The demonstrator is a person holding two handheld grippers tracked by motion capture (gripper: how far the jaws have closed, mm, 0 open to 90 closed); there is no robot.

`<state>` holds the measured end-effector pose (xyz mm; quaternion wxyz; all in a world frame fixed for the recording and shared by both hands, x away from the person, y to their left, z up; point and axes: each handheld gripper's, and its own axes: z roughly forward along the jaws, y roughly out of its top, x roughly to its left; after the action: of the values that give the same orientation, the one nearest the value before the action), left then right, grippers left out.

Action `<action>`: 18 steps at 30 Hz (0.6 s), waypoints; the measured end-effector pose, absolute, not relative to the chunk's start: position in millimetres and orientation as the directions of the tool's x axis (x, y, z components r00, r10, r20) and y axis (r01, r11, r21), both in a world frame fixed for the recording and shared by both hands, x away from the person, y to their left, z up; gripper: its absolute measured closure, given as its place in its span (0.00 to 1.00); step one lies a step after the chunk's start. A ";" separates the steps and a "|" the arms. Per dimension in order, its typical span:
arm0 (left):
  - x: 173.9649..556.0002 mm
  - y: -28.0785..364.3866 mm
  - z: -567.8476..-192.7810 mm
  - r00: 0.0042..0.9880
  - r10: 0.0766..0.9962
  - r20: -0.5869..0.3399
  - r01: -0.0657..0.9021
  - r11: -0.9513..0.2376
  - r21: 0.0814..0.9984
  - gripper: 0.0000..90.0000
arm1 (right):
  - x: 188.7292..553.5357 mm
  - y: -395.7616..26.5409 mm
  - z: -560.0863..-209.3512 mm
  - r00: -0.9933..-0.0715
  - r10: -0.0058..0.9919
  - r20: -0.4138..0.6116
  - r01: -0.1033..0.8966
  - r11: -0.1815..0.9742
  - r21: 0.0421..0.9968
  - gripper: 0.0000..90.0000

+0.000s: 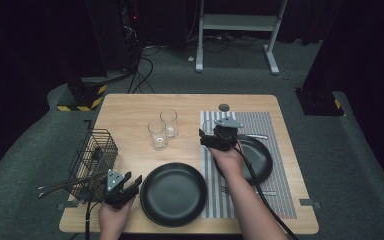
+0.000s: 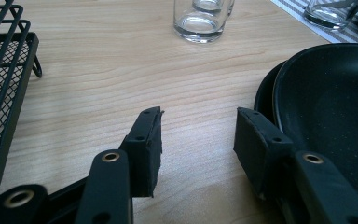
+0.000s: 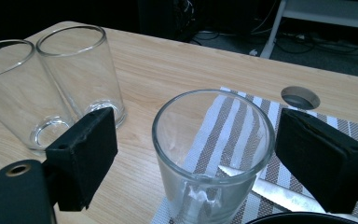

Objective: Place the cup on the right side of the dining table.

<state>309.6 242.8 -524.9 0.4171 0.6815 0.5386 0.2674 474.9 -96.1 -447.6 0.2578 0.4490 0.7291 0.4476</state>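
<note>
On the wooden bench (image 1: 130,107) the right gripper (image 3: 193,154) has its fingers (image 3: 81,156) spread wide on both sides of a glass (image 3: 212,154) — they do not touch it. This glass stands upright on the corner of the striped mat (image 3: 242,116), with a knife (image 3: 279,192) just behind it. Two more glasses (image 1: 162,129) stand near, on bare wood. The left gripper (image 2: 196,147) is also released, above the bench, between the wire basket (image 2: 2,88) and the black plate (image 2: 328,107).

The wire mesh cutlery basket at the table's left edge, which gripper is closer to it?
Left. The left gripper sits just beside the black wire mesh basket, toward the near edge. The right gripper is far across the table, over the striped placemat.
</note>
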 end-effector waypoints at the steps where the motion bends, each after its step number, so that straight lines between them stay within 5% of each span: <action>1: 309.6 242.6 -524.9 0.276 0.957 -0.085 0.512 -0.072 0.856 0.58 | 470.7 -96.7 -445.3 -0.464 0.885 0.027 0.420 0.193 0.887 0.14; 18: 309.8 242.2 -524.9 0.276 0.957 -0.083 0.513 -0.074 0.855 0.57 | 427.0 -103.4 -448.4 -0.506 0.862 0.011 0.388 0.217 0.896 0.15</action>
<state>309.8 242.2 -524.9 0.4154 0.6824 0.5388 0.2674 427.0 -103.4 -448.4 0.2580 0.4248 0.7361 0.4596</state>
